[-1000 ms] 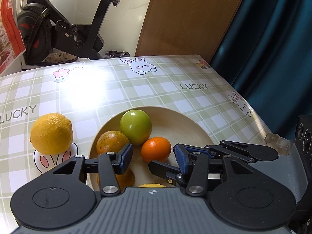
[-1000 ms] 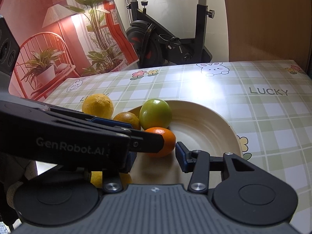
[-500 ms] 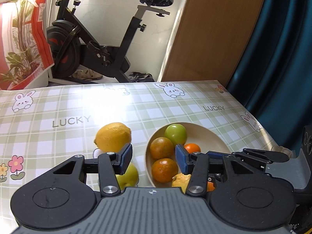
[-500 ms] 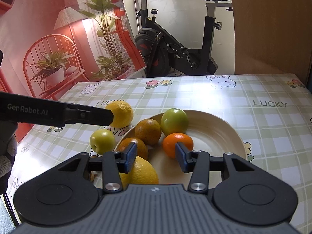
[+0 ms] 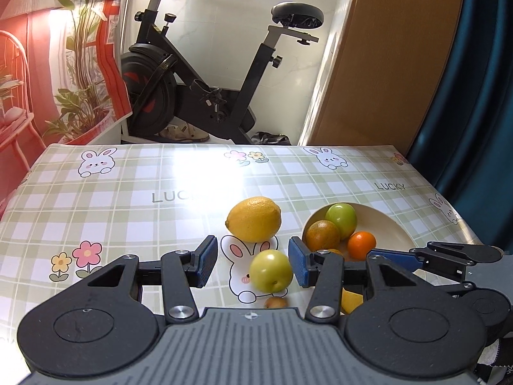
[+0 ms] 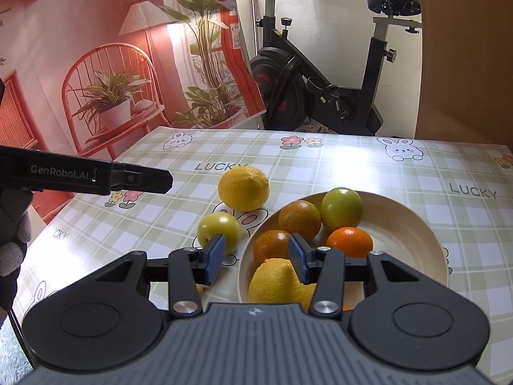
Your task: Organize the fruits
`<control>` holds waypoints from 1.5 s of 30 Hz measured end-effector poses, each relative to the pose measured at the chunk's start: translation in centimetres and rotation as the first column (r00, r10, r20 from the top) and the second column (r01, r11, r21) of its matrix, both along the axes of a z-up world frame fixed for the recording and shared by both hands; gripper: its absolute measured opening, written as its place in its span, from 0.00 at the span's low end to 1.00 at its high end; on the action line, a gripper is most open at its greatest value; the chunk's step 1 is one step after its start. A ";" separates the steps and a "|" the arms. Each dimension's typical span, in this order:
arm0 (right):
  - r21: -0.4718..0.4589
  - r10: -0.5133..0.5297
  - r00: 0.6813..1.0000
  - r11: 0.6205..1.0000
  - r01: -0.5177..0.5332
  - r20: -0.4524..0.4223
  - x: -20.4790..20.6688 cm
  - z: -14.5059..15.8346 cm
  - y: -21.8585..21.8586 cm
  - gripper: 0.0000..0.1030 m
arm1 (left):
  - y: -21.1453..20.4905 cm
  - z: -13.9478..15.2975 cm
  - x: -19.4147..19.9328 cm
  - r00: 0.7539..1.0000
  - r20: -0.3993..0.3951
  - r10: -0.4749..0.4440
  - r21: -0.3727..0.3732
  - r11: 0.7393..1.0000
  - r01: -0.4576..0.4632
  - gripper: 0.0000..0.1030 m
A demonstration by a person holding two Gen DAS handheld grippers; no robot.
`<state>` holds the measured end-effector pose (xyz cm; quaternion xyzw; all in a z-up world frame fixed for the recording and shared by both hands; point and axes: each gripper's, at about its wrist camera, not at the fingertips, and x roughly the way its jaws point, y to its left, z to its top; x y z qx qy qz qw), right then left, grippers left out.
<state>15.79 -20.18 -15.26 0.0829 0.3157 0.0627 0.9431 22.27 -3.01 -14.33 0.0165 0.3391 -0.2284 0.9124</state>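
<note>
The left gripper [image 5: 253, 264] stood wide apart and empty above the desk [image 5: 128, 199] with its green-checked bunny cloth; a small yellow-green round fruit [image 5: 271, 271] sat on the cloth between its blue pads, touching neither. Just beyond it lay a large yellow lemon [image 5: 254, 218], also on the cloth. The right gripper [image 6: 256, 258] was likewise wide and held nothing, hovering over the near rim of the shallow cream round bowl [image 6: 404, 224]. In the bowl lay a second yellow lemon [image 6: 275, 280] nearest the camera, two dull orange citrus fruits [image 6: 299, 219], a bright orange mandarin [image 6: 350, 241] and a green round fruit [image 6: 341, 208]. A black exercise bike [image 6: 320, 96] stood behind the desk
</note>
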 end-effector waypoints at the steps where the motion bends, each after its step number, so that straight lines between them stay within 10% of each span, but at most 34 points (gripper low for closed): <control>1: -0.003 0.004 1.000 1.000 -0.004 -0.001 0.0 -0.1 0.2 0.46 | 0.1 0.0 -0.2 1.000 0.002 0.002 0.000 1.000 -0.002 0.50; 45: -0.045 0.205 0.978 0.977 -0.207 -0.046 0.3 -2.0 5.5 0.41 | 3.9 -2.5 -2.1 0.993 -0.063 0.099 -0.072 0.992 -0.103 0.50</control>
